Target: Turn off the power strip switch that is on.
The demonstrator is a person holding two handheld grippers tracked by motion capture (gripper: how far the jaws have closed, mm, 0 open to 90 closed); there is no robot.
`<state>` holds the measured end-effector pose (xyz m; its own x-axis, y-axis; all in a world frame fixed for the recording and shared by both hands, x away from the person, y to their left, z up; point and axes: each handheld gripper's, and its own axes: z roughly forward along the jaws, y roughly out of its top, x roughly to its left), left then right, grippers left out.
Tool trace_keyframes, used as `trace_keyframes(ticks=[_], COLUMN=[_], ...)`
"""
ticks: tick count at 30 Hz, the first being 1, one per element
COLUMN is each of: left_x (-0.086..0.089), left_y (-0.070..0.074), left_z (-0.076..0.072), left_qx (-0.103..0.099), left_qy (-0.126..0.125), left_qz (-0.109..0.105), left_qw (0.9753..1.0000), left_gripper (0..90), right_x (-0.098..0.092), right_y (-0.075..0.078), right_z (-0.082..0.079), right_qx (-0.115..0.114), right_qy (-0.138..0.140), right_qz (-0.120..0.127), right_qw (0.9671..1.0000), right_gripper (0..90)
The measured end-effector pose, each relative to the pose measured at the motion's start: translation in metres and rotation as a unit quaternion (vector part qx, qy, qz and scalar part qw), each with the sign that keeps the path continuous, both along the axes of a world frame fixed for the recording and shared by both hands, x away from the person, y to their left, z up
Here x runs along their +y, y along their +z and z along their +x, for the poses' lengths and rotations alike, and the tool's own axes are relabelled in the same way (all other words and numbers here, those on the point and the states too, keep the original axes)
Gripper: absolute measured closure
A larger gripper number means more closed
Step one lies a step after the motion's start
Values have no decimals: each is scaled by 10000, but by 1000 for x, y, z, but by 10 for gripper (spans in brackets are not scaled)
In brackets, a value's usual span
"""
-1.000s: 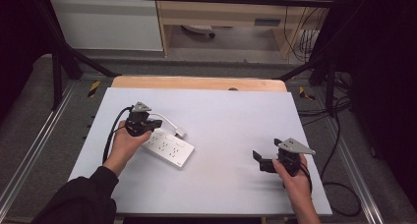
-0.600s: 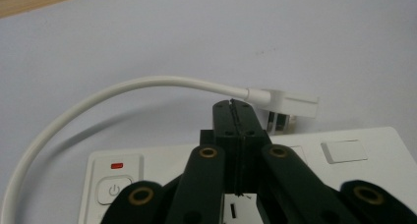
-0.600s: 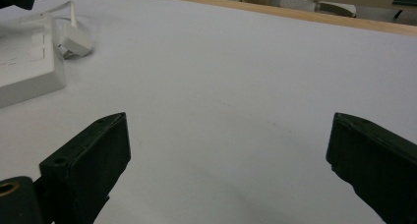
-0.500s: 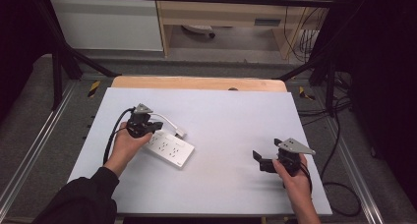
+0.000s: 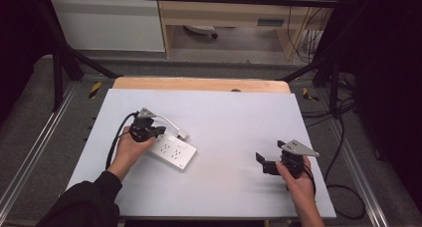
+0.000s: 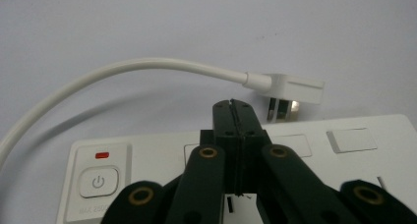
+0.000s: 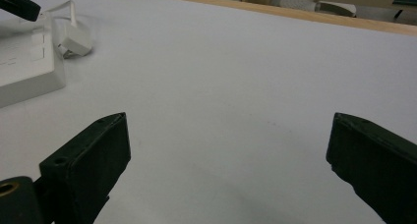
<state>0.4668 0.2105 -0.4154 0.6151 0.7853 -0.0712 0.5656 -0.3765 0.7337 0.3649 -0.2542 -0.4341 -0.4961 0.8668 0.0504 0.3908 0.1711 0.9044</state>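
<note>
A white power strip (image 5: 173, 150) lies on the table (image 5: 234, 117) at the left; its power button (image 6: 98, 181) and red light (image 6: 102, 155) face up. Its white cord (image 6: 128, 69) loops round to a white plug (image 6: 290, 89) lying just beyond the strip. My left gripper (image 5: 160, 132) hovers over the strip's near end, jaws shut with nothing between them (image 6: 235, 111). My right gripper (image 5: 261, 162) rests at the front right with its jaws wide apart over bare table (image 7: 226, 150). The strip (image 7: 27, 69) and plug (image 7: 74, 41) lie at the far left of the right gripper view.
A wooden strip (image 5: 199, 83) runs along the table's far edge. Metal frame bars (image 5: 64, 57) stand at the back corners. Cables (image 5: 343, 132) hang off the right side. A white cabinet (image 5: 109, 23) and a shelf unit stand beyond.
The left hand and gripper have shifted slightly over the power strip. The right gripper has stayed where it was.
</note>
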Motion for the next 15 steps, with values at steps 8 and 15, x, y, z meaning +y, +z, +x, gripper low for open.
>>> trace_keyframes(ticks=[8,15], left_x=[-1,-1], left_y=[-3,-3], left_z=[-1,-2], left_qx=[30,10], left_qy=[-20,-25], left_qz=[21,39], left_qw=[10000,10000], left_gripper=[900,900], right_x=[0,0], right_y=[0,0], right_z=[0,0], right_qx=[-12,-10], right_qy=[14,14], right_qz=[-11,-11], right_qw=[10000,10000], right_gripper=[33,33])
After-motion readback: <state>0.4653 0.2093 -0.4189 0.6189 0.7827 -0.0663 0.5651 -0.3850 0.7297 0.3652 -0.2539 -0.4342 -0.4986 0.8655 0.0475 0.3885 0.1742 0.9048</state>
